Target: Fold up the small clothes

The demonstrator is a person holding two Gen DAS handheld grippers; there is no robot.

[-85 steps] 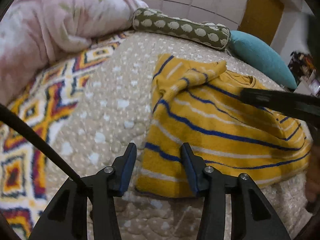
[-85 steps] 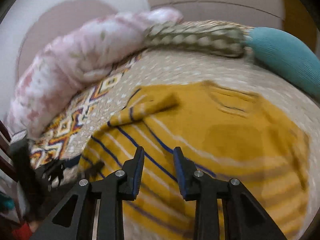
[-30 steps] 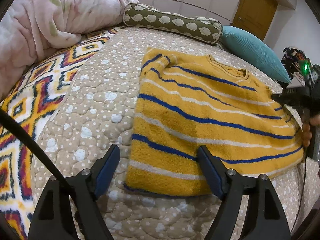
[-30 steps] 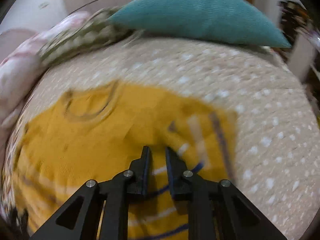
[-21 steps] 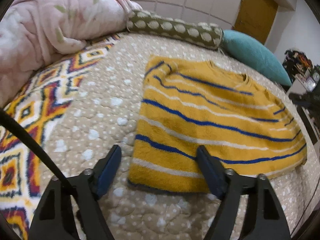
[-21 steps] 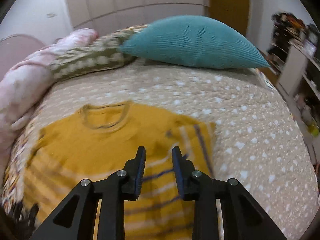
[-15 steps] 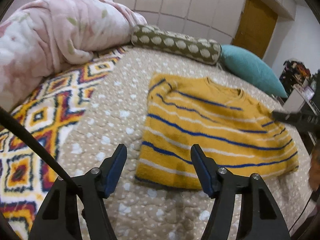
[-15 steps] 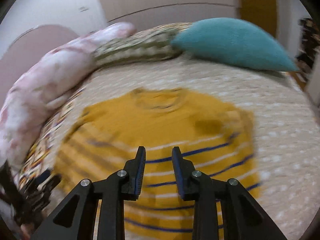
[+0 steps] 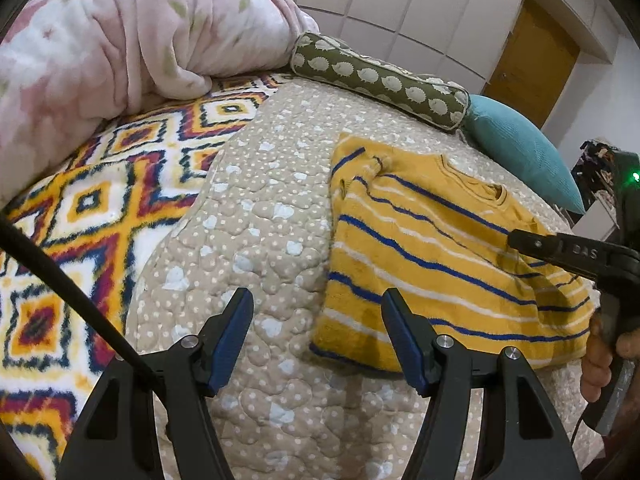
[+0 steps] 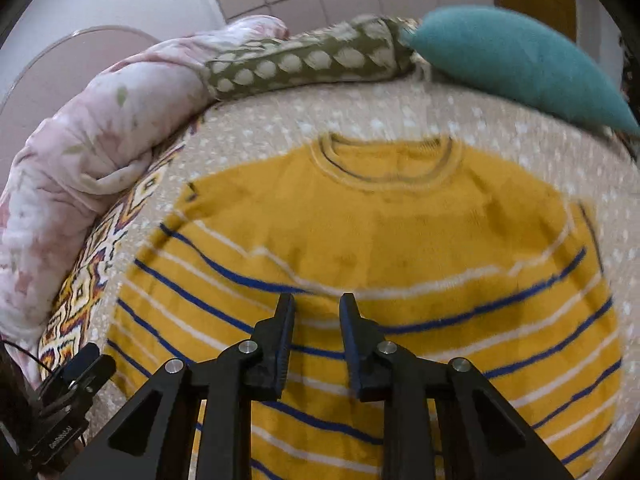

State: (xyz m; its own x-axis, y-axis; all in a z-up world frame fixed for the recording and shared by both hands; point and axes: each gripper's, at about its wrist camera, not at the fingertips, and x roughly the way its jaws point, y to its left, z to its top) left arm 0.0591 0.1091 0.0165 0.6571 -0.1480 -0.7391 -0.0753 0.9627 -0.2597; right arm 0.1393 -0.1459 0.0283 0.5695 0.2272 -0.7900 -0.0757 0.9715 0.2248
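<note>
A: Nearest the left camera, what do you see?

B: The left gripper [image 9: 316, 336], jaws spread wide with nothing between them, hanging over the dotted beige quilt [image 9: 256, 216] just beside the near left corner of the sweater. The jaws have just been closing somewhat, and now sit apart.

A: And the right gripper?

B: The right gripper [image 10: 316, 340] hovers above the lower middle of the yellow striped sweater [image 10: 380, 248]. Its jaws have a narrow gap, which has just been narrowing; no cloth is pinched between them.

A: Where does the sweater lie?

B: Flat on the quilt, sleeves folded in so it forms a rough rectangle, collar toward the pillows, hem toward the grippers. In the left view the right gripper's finger reaches in over the sweater's right edge, with a hand [image 9: 604, 360] on the handle.

A: Beyond that?

B: A bright diamond-patterned blanket [image 9: 80, 208] to the left of the quilt, a pink fleece blanket [image 9: 112, 40] heaped behind it. Farther back, an olive bolster [image 9: 380, 80] with pale spots, touching a teal pillow [image 9: 520, 148]. Behind those, a panelled wall and an ochre door [image 9: 528, 76].
</note>
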